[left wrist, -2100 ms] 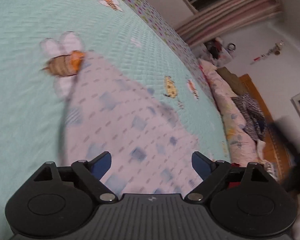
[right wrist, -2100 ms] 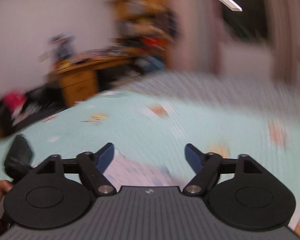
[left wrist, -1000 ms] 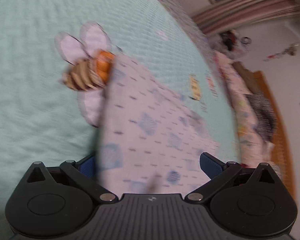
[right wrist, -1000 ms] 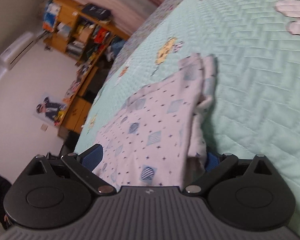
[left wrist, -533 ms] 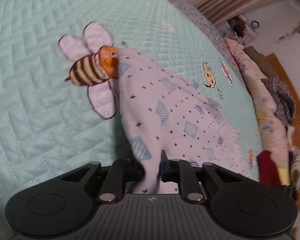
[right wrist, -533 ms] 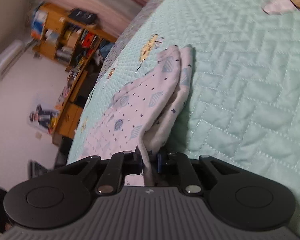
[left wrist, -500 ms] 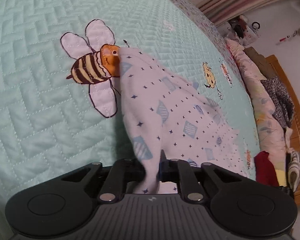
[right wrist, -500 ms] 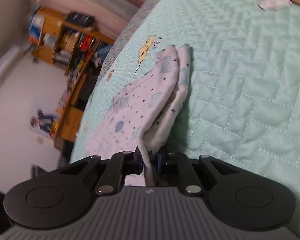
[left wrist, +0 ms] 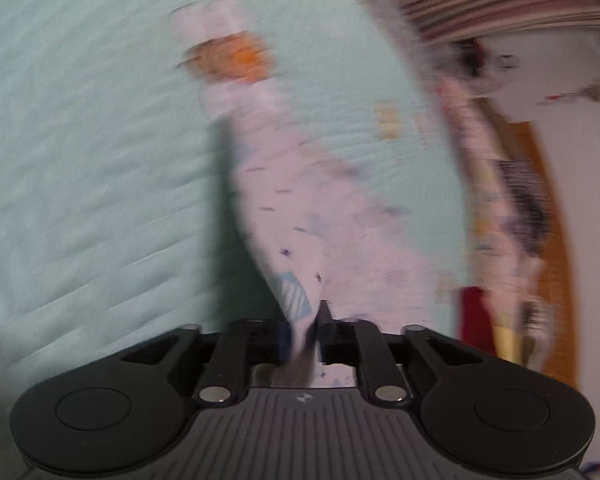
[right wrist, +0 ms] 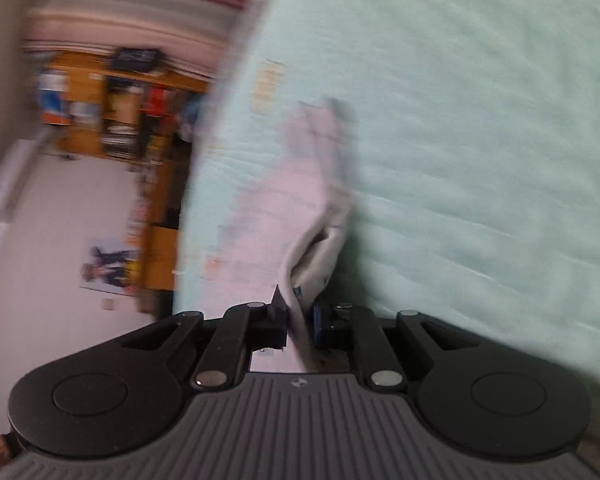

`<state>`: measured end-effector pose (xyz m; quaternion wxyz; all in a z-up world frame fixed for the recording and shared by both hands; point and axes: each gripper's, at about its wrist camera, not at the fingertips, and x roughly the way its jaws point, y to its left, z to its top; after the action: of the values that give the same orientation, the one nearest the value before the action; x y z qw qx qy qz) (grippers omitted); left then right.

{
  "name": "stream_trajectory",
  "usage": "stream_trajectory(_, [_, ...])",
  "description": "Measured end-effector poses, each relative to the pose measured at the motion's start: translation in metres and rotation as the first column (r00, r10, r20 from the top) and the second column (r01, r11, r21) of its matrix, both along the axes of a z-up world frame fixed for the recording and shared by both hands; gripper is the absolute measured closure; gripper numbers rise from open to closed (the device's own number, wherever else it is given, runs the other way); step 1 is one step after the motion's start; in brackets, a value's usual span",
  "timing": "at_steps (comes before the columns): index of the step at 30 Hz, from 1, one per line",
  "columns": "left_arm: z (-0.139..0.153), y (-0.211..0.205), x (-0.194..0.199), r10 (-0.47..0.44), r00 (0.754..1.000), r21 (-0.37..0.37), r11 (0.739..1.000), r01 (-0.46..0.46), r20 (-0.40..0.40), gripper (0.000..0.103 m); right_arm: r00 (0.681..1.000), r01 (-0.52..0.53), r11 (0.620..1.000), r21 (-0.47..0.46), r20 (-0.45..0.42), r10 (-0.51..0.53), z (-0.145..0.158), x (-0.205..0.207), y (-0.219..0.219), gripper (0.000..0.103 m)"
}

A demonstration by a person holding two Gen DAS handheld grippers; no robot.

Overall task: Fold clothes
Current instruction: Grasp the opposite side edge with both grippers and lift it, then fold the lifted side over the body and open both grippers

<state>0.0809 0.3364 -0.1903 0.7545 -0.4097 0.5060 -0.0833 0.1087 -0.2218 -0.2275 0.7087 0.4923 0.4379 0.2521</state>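
Note:
A white garment [left wrist: 300, 208] printed with small blue shapes lies on the mint quilted bedspread [left wrist: 80, 140]. It rises in a ridge from near the bee patch to my left gripper [left wrist: 304, 332]. The left jaws are opening slightly, but the pads still pinch the near edge of the fabric. In the right wrist view the same garment [right wrist: 296, 200] runs up from the bedspread [right wrist: 480, 140] into my right gripper [right wrist: 300, 320], which is shut on a folded edge. Both views are blurred by motion.
An orange bee patch [left wrist: 228, 58] is sewn on the quilt beyond the garment. Pillows and piled clothes [left wrist: 500, 200] line the wooden headboard [left wrist: 552, 240] on the right. Past the bed's edge are a cluttered wooden bookshelf [right wrist: 120, 100] and a wall poster [right wrist: 108, 264].
A second ago both grippers stood open around the garment's edges. They closed on the cloth half a second ago. Now both are moving with it, and the fabric is drawn into a narrower ridge.

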Motion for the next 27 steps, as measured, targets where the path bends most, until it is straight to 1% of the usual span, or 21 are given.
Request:
stream_trajectory(1, [-0.006, 0.003, -0.006, 0.02, 1.0, -0.036, 0.999, -0.02, 0.012, 0.069, 1.0, 0.009, 1.0, 0.005, -0.01, -0.009, -0.006, -0.003, -0.003, 0.089])
stream_trajectory(2, [-0.005, 0.003, -0.012, 0.024, 0.999, -0.041, 0.999, -0.023, 0.033, 0.061, 1.0, 0.018, 1.0, 0.012, -0.003, -0.018, -0.005, -0.008, -0.005, 0.088])
stream_trajectory(3, [-0.003, 0.003, -0.017, 0.026, 0.998, -0.042, 0.999, -0.023, 0.055, 0.054, 1.0, 0.015, 1.0, -0.012, 0.007, -0.015, 0.0, -0.012, -0.006, 0.081])
stream_trajectory(4, [0.0, 0.003, -0.022, 0.027, 0.997, -0.042, 0.999, -0.024, 0.076, 0.042, 1.0, 0.006, 0.999, -0.047, 0.029, -0.004, 0.005, -0.019, -0.005, 0.074])
stream_trajectory(5, [0.003, -0.001, -0.025, 0.017, 0.996, -0.018, 1.0, -0.016, 0.091, 0.031, 0.999, -0.006, 0.997, -0.079, 0.048, 0.01, 0.01, -0.026, -0.004, 0.071])
stream_trajectory(7, [0.011, -0.01, -0.03, -0.007, 0.993, 0.035, 0.999, 0.002, 0.12, 0.019, 0.996, -0.033, 0.992, -0.122, 0.077, 0.043, 0.016, -0.038, 0.002, 0.063])
stream_trajectory(9, [0.007, -0.02, -0.03, -0.01, 0.993, 0.041, 0.999, 0.006, 0.114, 0.009, 0.994, -0.052, 0.987, -0.154, 0.087, 0.066, 0.017, -0.041, 0.009, 0.063])
stream_trajectory(10, [0.005, -0.026, -0.029, -0.019, 0.993, 0.051, 0.999, 0.013, 0.119, 0.001, 0.995, -0.046, 0.987, -0.153, 0.084, 0.059, 0.016, -0.041, 0.012, 0.063])
stream_trajectory(11, [0.007, -0.033, -0.027, -0.025, 0.993, 0.074, 0.997, 0.016, 0.119, 0.001, 0.994, -0.051, 0.989, -0.14, 0.084, 0.063, 0.015, -0.038, 0.016, 0.064])
stream_trajectory(12, [0.008, -0.04, -0.025, -0.03, 0.993, 0.098, 0.995, 0.018, 0.119, 0.001, 0.994, -0.055, 0.989, -0.137, 0.082, 0.067, 0.014, -0.036, 0.019, 0.068])
stream_trajectory(13, [0.01, -0.044, -0.024, -0.039, 0.992, 0.112, 0.993, 0.026, 0.12, 0.007, 0.995, -0.057, 0.989, -0.135, 0.078, 0.068, 0.013, -0.033, 0.022, 0.078])
stream_trajectory(14, [0.012, -0.048, -0.023, -0.05, 0.991, 0.126, 0.991, 0.035, 0.122, 0.049, 0.996, -0.052, 0.989, -0.138, 0.068, 0.062, 0.011, -0.032, 0.023, 0.083])
stream_trajectory(15, [0.011, -0.05, -0.021, -0.067, 0.993, 0.141, 0.989, 0.053, 0.099, 0.083, 0.997, -0.04, 0.99, -0.134, 0.06, 0.048, 0.01, -0.032, 0.022, 0.087])
stream_trajectory(16, [0.009, -0.049, -0.02, -0.068, 0.995, 0.141, 0.988, 0.057, 0.073, 0.095, 0.998, -0.028, 0.991, -0.129, 0.054, 0.036, 0.01, -0.032, 0.021, 0.088])
stream_trajectory(17, [0.007, -0.047, -0.019, -0.067, 0.997, 0.138, 0.989, 0.06, 0.047, 0.096, 0.998, -0.019, 0.992, -0.125, 0.054, 0.026, 0.011, -0.034, 0.021, 0.088])
stream_trajectory(18, [0.01, -0.045, -0.02, -0.072, 0.996, 0.151, 0.986, 0.064, 0.043, 0.096, 0.998, -0.01, 0.993, -0.122, 0.053, 0.017, 0.014, -0.038, 0.021, 0.089])
stream_trajectory(19, [0.017, -0.044, -0.023, -0.077, 0.996, 0.169, 0.983, 0.068, 0.051, 0.096, 0.998, -0.004, 0.994, -0.108, 0.056, 0.01, 0.018, -0.04, 0.019, 0.09])
stream_trajectory(22, [0.041, -0.039, -0.039, -0.099, 0.99, 0.148, 0.985, 0.082, 0.105, 0.096, 0.997, -0.01, 0.996, -0.094, 0.078, 0.018, 0.036, -0.049, 0.013, 0.092])
stream_trajectory(24, [0.055, -0.039, -0.055, -0.127, 0.985, 0.146, 0.983, 0.109, 0.12, 0.096, 0.996, -0.022, 0.997, -0.075, 0.086, 0.029, 0.046, -0.059, 0.007, 0.092])
stream_trajectory(26, [0.065, -0.04, -0.072, -0.156, 0.979, 0.139, 0.981, 0.137, 0.135, 0.096, 0.994, -0.035, 0.997, -0.064, 0.098, 0.041, 0.053, -0.073, 0.002, 0.092])
stream_trajectory(27, [0.063, -0.039, -0.081, -0.161, 0.979, 0.133, 0.981, 0.144, 0.127, 0.096, 0.995, -0.036, 0.998, -0.058, 0.093, 0.041, 0.053, -0.08, -0.001, 0.092])
